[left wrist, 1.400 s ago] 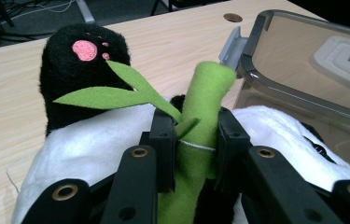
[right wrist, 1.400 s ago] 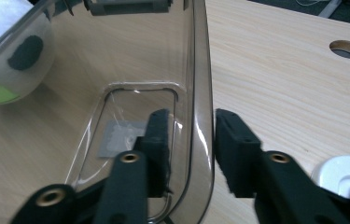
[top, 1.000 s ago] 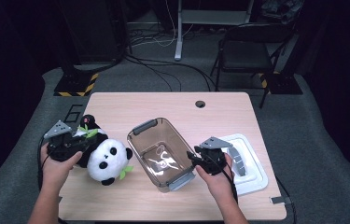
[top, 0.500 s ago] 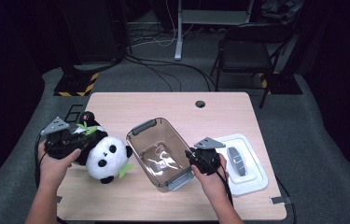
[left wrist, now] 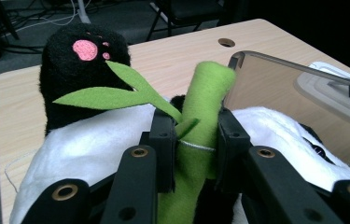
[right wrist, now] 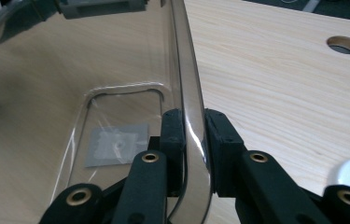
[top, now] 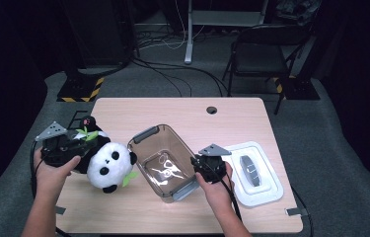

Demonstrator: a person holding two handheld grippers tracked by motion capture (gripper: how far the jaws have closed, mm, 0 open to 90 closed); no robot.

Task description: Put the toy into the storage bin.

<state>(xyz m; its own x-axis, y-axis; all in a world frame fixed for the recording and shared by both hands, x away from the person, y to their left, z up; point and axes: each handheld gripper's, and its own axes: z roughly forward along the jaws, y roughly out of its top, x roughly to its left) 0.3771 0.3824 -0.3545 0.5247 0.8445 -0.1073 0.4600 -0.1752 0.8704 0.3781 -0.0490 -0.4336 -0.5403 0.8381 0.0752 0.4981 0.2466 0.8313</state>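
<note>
Right gripper [right wrist: 189, 122]: jaws just closed, now clamping the clear bin's [top: 165, 160] wall, mid-table.
Left gripper [left wrist: 190, 128]: pinching the panda's [top: 107, 165] green bamboo [left wrist: 205, 107], beside the bin.
Meaning: bin steadied, panda likely goes in.

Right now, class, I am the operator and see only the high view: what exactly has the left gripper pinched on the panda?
Observer: The left gripper is clamped on the green bamboo stalk of the panda toy.
Operator: And my right gripper, is it on the handle?
Observer: No, the right gripper has one of its fingers inside and one outside the side wall of the clear bin.
Operator: Anything in the bin?
Observer: A grey label lies flat on its floor.
</note>
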